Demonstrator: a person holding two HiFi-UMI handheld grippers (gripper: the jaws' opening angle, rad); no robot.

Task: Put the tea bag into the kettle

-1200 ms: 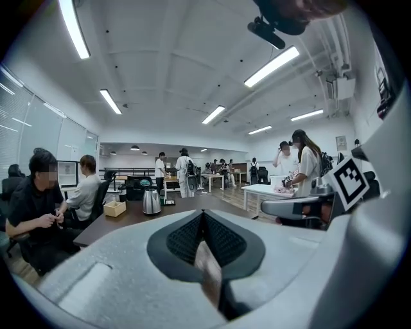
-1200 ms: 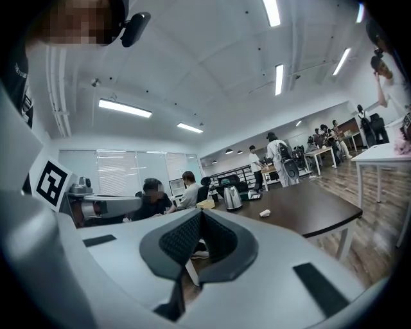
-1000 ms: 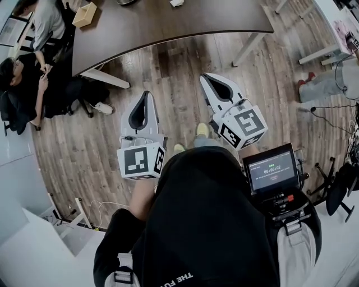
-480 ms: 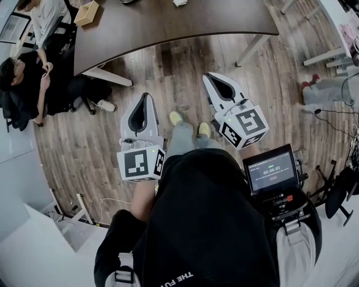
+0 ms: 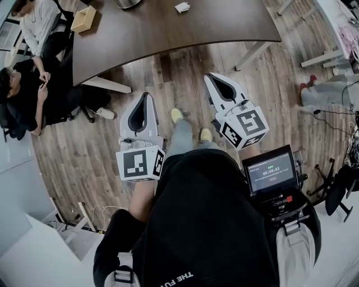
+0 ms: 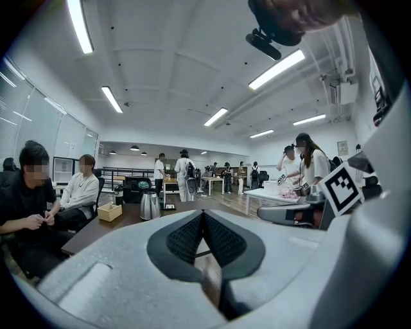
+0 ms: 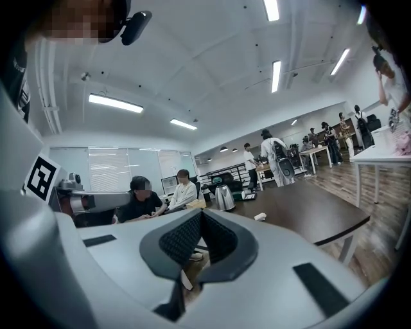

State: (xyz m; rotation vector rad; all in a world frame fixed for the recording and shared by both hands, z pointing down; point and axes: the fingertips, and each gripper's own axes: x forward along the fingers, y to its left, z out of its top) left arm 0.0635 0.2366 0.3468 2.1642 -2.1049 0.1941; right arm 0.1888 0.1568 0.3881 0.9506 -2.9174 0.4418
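Tea bag [image 5: 182, 7] and kettle [image 6: 149, 205] rest on dark table [image 5: 168, 28].

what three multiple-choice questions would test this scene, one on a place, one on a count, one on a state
1. Where is the tea bag?
A. on the dark table, apart from the kettle
B. inside the kettle
C. draped over the kettle's handle

2. How many seated people are at the table's left end in the head view?
A. one
B. two
C. four

3. How do the left gripper and the right gripper stand?
A. both wide open
B. left shut on the tea bag
C. both shut, nothing between the jaws

Answers:
1 A, the white bag lies on the tabletop with a gap to the kettle.
2 B, two people sit side by side there.
3 C, each gripper view shows its pads meeting with nothing held.
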